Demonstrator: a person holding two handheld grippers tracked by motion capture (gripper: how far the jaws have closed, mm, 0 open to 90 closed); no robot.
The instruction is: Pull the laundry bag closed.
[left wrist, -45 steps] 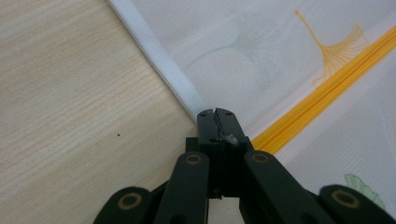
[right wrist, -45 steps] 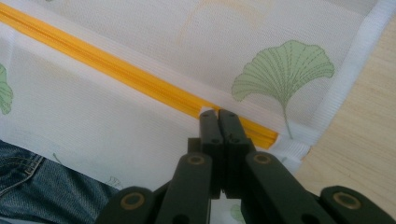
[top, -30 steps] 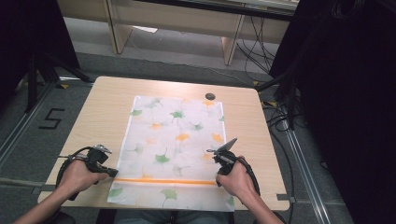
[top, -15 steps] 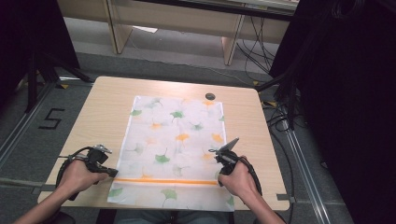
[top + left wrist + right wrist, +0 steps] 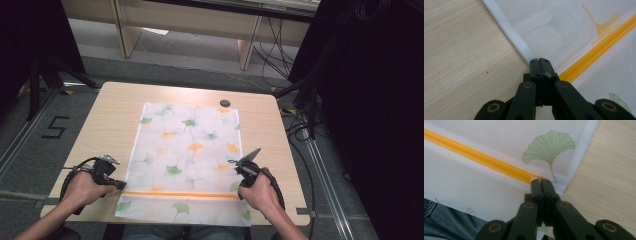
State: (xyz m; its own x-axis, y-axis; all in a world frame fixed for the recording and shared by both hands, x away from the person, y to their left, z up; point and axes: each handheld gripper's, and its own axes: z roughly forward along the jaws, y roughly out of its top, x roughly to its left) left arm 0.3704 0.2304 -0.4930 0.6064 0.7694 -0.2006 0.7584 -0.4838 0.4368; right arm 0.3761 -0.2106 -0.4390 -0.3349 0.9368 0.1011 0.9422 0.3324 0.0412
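Note:
A white mesh bag [image 5: 187, 145] printed with green and orange ginkgo leaves lies flat on the wooden table [image 5: 100, 130]. An orange zipper [image 5: 180, 194] crosses it near the front edge. My left gripper [image 5: 121, 185] lies at the bag's left hem, at the zipper's left end. In the left gripper view its jaws [image 5: 540, 61] are shut at the hem [image 5: 509, 30], with a small white bit pinched between them. My right gripper [image 5: 240, 190] is at the zipper's right end. Its jaws [image 5: 541, 181] are shut there, with white fabric [image 5: 560, 186] puckered around the tips.
A small dark round object [image 5: 225, 103] sits on the table just beyond the bag's far right corner. The bag's front edge hangs over the table's front, above blue jeans [image 5: 446, 220]. Bare wood runs along both sides of the bag. Cables lie on the floor at the right.

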